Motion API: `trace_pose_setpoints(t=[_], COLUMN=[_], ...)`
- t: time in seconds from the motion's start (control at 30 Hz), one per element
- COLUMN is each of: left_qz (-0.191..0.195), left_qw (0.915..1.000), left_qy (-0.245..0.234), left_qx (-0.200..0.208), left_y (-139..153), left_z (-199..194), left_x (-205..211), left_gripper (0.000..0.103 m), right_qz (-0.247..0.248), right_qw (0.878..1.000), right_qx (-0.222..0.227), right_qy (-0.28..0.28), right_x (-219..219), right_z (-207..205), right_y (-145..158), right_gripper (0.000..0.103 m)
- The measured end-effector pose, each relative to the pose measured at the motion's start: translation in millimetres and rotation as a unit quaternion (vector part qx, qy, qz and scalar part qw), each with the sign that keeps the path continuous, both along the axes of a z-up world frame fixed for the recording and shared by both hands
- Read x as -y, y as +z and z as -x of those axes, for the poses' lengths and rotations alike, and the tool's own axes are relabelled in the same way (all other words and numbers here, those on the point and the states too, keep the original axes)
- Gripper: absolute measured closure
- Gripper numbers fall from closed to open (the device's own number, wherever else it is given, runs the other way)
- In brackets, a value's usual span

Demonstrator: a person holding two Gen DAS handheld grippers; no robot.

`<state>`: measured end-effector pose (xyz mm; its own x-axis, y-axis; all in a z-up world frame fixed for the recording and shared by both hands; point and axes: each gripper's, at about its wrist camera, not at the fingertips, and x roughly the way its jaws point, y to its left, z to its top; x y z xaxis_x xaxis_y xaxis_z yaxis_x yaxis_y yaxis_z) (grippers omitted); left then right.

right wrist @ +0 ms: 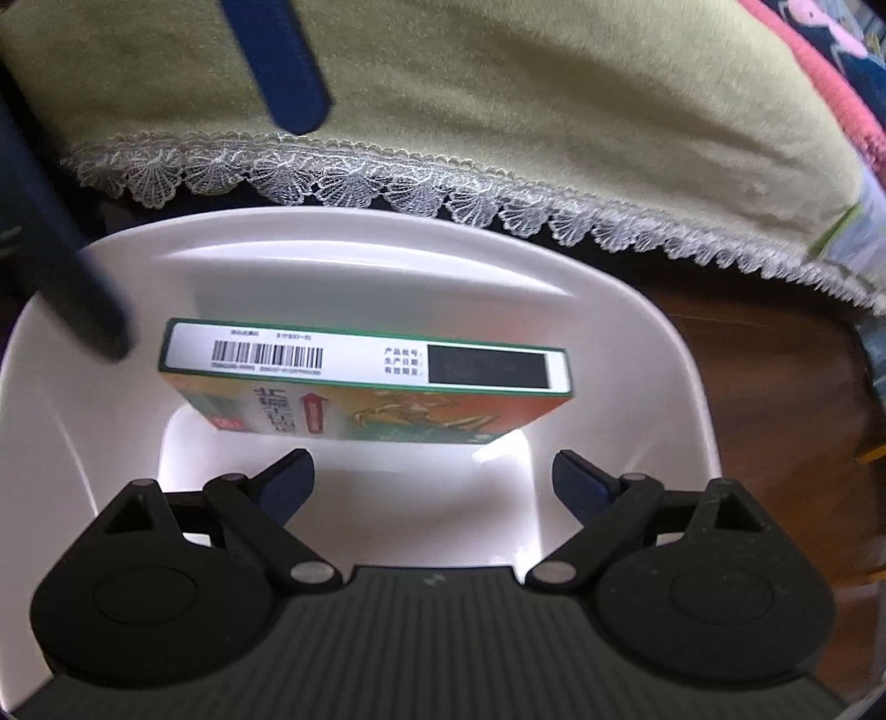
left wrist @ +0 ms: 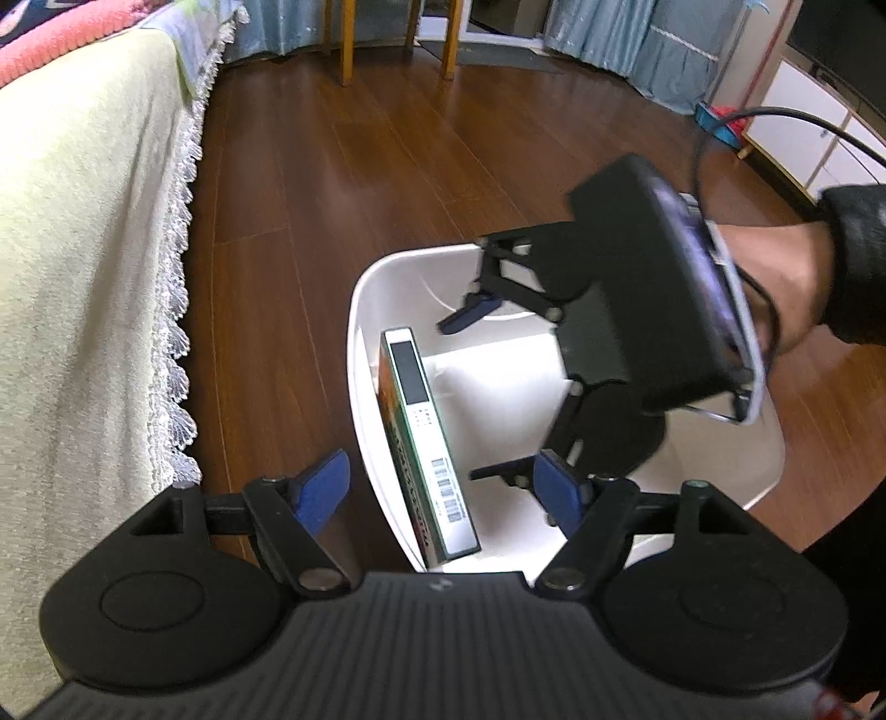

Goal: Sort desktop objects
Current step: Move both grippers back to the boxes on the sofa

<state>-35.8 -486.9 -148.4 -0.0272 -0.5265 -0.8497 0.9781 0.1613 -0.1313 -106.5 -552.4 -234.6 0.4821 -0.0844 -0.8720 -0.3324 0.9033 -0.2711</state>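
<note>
A white plastic bin (left wrist: 365, 288) stands on the wooden floor. Inside it a flat box (left wrist: 429, 443) with a green and orange face and a barcode stands on its long edge against the bin's wall. My left gripper (left wrist: 443, 487) hovers over the bin's near rim, open, with its blue pads clear of the box. My right gripper (left wrist: 487, 393) reaches into the bin from the right, open and holding nothing. In the right wrist view the box (right wrist: 365, 360) lies across the bin (right wrist: 387, 227), beyond my open right gripper (right wrist: 432, 471). The left gripper's fingers (right wrist: 277, 66) show at top left.
A pale green cover with lace trim (left wrist: 83, 249) hangs close beside the bin on the left. Wooden chair legs (left wrist: 347, 44) and blue curtains stand at the far end of the floor (left wrist: 360, 166). A white cabinet (left wrist: 797, 127) is at far right. A hand in a dark sleeve (left wrist: 797, 277) holds the right gripper.
</note>
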Motion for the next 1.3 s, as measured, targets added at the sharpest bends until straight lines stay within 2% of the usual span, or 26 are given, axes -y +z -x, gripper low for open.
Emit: trace_pose_setpoints(t=[0.1, 0.23, 0.3, 0.33, 0.4, 0.57, 0.7, 0.87, 1.0, 1.1, 1.3], left_qz=[0.019, 0.041, 0.058, 0.066, 0.082, 0.107, 0.122, 0.113, 0.090, 0.074, 0.051], left_qw=[0.9996, 0.9977, 0.9958, 0.9944, 0.9917, 0.9815, 0.9651, 0.9407, 0.9218, 0.9076, 0.8807], left_qy=[0.021, 0.053, 0.070, 0.080, 0.096, 0.139, 0.205, 0.282, 0.331, 0.362, 0.429], left_qx=[0.001, 0.012, 0.014, 0.015, 0.024, 0.078, 0.107, 0.150, 0.181, 0.200, 0.195], left_y=[10, 29, 45, 54, 76, 132, 169, 195, 200, 197, 171], left_z=[-4, -9, -12, -14, -16, -23, -39, -63, -74, -82, -114], left_x=[-6, -19, -28, -33, -47, -100, -168, -267, -340, -390, -461], left_gripper=[0.027, 0.020, 0.005, 0.002, 0.001, 0.001, 0.001, 0.001, 0.001, 0.001, 0.001], right_qz=[0.012, 0.026, 0.034, 0.039, 0.038, 0.021, -0.010, -0.065, -0.116, -0.136, -0.161], right_qw=[1.000, 0.998, 0.997, 0.996, 0.994, 0.986, 0.978, 0.966, 0.960, 0.959, 0.955], right_qx=[0.010, 0.034, 0.048, 0.057, 0.078, 0.137, 0.183, 0.224, 0.241, 0.243, 0.249], right_qy=[-0.014, -0.038, -0.046, -0.051, -0.067, -0.087, -0.100, -0.111, -0.083, -0.055, -0.016], right_x=[1, -2, -7, -10, -17, -50, -84, -139, -193, -236, -308], right_z=[7, 17, 22, 24, 26, 19, 2, -30, -56, -77, -105], right_y=[18, 54, 76, 87, 110, 170, 211, 255, 279, 285, 288], right_gripper=[0.012, 0.012, 0.012, 0.012, 0.012, 0.012, 0.012, 0.012, 0.012, 0.013, 0.016])
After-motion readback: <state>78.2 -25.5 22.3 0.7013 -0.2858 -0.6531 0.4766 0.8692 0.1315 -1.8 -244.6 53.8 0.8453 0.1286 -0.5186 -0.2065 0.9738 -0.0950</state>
